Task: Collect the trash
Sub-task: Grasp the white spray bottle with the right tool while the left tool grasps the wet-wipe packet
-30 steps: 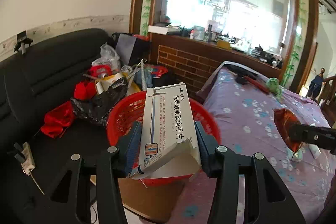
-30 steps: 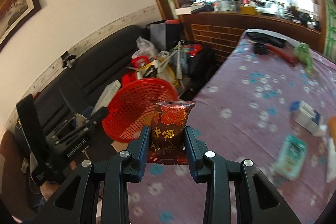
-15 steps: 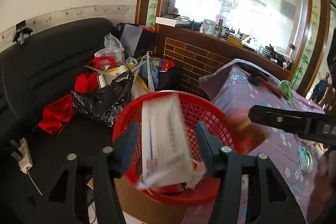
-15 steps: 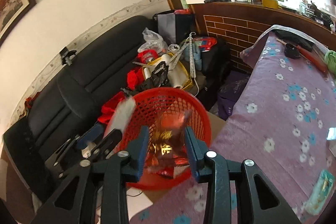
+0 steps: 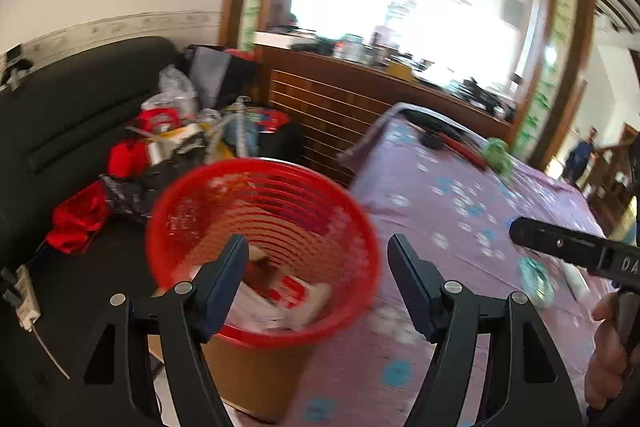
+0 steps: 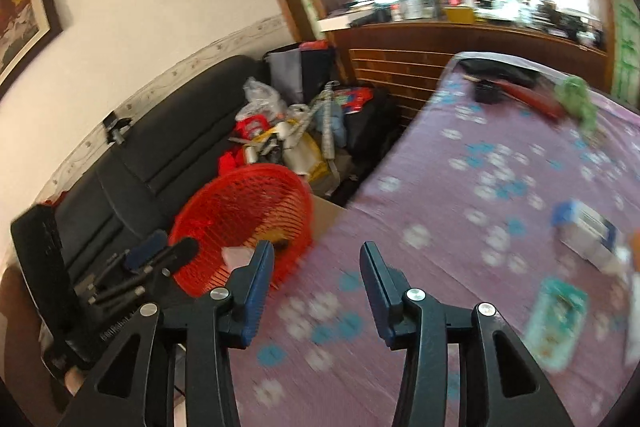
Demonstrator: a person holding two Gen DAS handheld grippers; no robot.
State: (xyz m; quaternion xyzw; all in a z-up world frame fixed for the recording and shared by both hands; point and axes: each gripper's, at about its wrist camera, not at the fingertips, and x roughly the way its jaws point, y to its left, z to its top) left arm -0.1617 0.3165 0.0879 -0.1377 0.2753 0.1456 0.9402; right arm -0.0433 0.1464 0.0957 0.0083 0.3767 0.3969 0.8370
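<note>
A red plastic basket [image 5: 192, 203] [image 6: 224, 211] stands between the black sofa and the table. White and red packaging [image 5: 276, 303] lies at its bottom. My left gripper [image 5: 316, 251] hovers over the basket's near rim, its jaws opening and nothing between them. My right gripper [image 6: 316, 259] is over the table's left edge, just right of the basket, its jaws also opening and bare. On the purple flowered tablecloth [image 6: 460, 211] lie a blue and white box [image 6: 586, 235] and a teal packet [image 6: 556, 319] [image 5: 536, 277].
The sofa [image 5: 60, 115] carries a heap of bags, red cloth and clutter [image 5: 172, 143]. A cardboard box [image 5: 248, 371] sits under the basket. At the table's far end lie dark tools [image 6: 504, 83] and a green thing [image 6: 576, 99]. A person's hand [image 5: 608, 343] holds the right gripper.
The left gripper let the white medicine box fall into the basket and the right let go of the red snack packet. Both grippers now stand wider and bare. The right has swung back toward the table.
</note>
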